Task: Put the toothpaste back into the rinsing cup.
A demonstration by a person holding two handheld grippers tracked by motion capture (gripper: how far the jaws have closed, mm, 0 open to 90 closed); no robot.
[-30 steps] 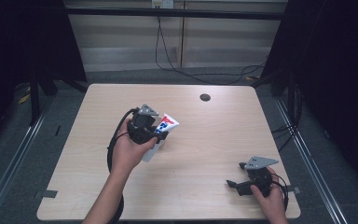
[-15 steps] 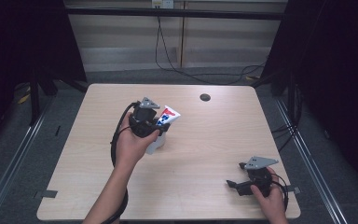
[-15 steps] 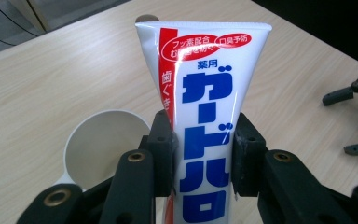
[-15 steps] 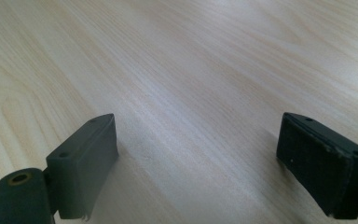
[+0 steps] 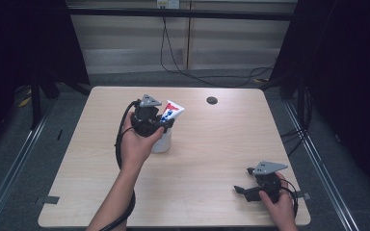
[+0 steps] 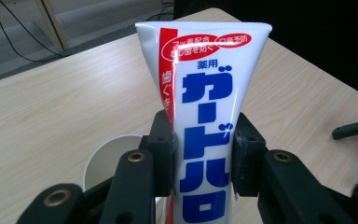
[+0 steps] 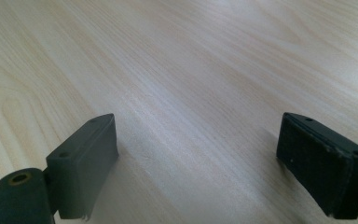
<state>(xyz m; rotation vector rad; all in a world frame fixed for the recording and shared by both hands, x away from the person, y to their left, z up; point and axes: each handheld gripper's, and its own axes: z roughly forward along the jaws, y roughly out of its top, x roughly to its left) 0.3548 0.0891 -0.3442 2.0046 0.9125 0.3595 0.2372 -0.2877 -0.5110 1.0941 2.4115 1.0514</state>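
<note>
Toothpaste tube (image 6: 208, 116): glossy plastic, smooth, catching glare.
Cup (image 6: 109, 158): white, matt, looks like paper.
Table (image 5: 212, 144): pale wood-grain top, smooth with a soft sheen.
Left gripper (image 6: 203, 161): matt black plastic jaws, brass-coloured rivets.
Right gripper (image 7: 198, 165): matt black pads, scuffed edges.

Left tool (image 5: 166, 122) raised, jaws clamped; right tool (image 5: 243, 190) low, agape.

From above the person's side, the high view looks forward and down over the whole counter (image 5: 212, 159). Each tool-mounted camera peers along its jaws, close up; all three share the pale wooden top.
</note>
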